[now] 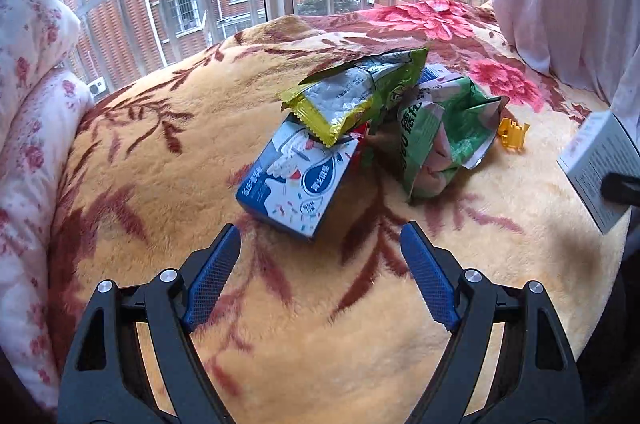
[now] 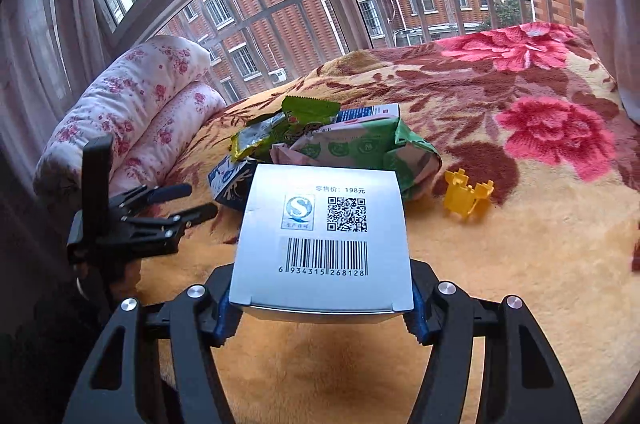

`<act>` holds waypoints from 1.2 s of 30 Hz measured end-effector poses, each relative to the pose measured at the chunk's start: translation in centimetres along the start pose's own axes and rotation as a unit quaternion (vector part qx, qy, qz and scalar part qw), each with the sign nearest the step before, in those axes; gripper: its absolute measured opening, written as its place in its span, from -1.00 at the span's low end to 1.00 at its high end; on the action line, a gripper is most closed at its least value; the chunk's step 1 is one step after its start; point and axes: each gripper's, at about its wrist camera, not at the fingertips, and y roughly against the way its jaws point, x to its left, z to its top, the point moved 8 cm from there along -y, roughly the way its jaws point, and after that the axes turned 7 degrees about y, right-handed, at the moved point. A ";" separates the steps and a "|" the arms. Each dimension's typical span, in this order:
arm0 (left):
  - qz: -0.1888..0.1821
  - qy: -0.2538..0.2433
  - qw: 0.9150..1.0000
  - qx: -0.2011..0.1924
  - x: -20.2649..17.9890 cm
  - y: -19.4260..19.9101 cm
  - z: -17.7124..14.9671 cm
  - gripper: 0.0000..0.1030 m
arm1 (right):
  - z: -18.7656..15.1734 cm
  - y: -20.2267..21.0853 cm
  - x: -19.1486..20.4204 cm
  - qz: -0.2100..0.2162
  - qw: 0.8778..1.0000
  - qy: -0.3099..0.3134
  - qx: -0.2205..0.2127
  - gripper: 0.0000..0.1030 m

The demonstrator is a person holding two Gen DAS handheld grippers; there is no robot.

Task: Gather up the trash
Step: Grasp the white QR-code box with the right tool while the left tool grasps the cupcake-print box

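**Trash heaped mid-bed; one box clamped, one gripper empty**

Left wrist view: the left gripper (image 1: 320,240) hovered over the bed (image 1: 280,344) with its jaws wide apart and empty, just short of the blue carton (image 1: 292,183). A yellow wrapper (image 1: 352,91) lay on the carton's far end and a green bag (image 1: 440,139) leaned beside it, so closing on the carton could have tipped the wrapper off or snagged the plush blanket. A yellow clip (image 1: 512,133) sat apart toward the bed's right edge and might have been overlooked.

Right wrist view: the right gripper (image 2: 320,308) had its jaws clamped on a white box (image 2: 324,236), gripping only its near end; the box's smooth sides could have let it slip or pivot down onto the heap.
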 end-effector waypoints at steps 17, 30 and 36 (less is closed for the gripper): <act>0.003 -0.064 0.998 -0.004 1.8 -5.7 5.3 0.73 | -2.6 -0.5 1.8 0.005 1.000 0.012 0.022 0.22; -0.001 -0.067 0.997 0.038 0.6 -8.1 3.9 0.12 | -2.9 0.4 1.1 0.000 1.000 0.004 0.016 0.22; 0.067 -0.026 0.995 0.074 0.7 -6.5 1.8 -0.01 | -2.9 1.3 1.3 0.009 1.000 0.000 0.009 0.22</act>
